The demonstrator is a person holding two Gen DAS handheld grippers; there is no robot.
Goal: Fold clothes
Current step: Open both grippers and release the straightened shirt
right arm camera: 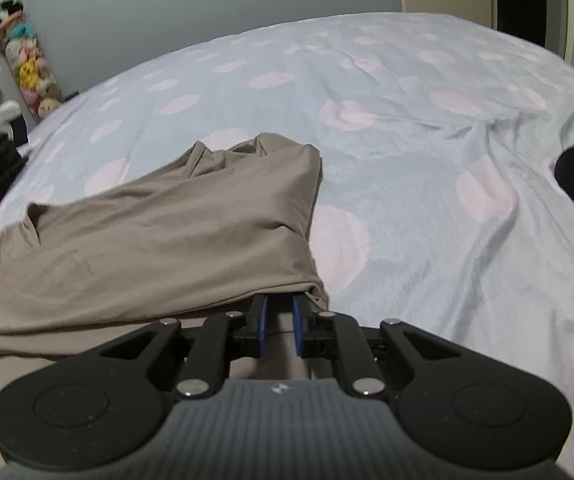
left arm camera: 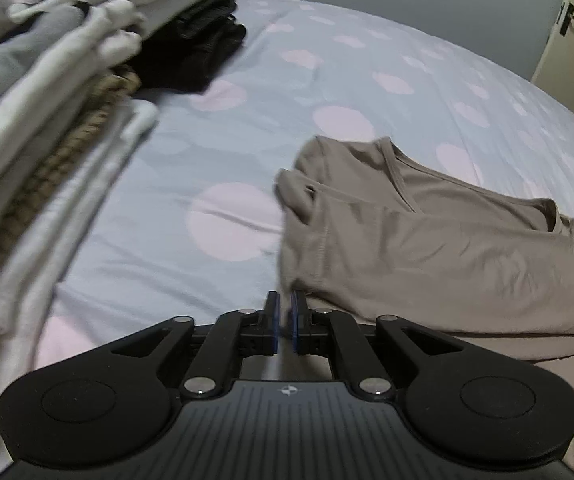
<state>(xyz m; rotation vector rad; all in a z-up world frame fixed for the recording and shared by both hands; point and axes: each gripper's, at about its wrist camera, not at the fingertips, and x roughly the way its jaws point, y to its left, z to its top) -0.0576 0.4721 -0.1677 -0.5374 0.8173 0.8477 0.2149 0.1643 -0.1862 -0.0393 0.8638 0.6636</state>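
A bed filled both views, its pale blue cover printed with large pink dots and creased toward the right side in the right wrist view. On it, toward the near edge, lay the taupe V-neck top, partly folded, with its neckline pointing away toward the far side of the bed and one sleeve bunched at its left edge. To the left of the top, well apart from it, stood a stack of folded clothes in white, grey and a brown knit, and behind that a pile of black garments. A cream door with a dark handle stood at the far right, and a tube of plush toys leaned against the grey wall at the far left of the right wrist view. The left gripper had its blue pads drawn close together, pinching a thin edge of the top's fabric between them. The right gripper had its jaws narrow, with the folded hem of the top lying over the fingertips; whether they clamped cloth could not be told.
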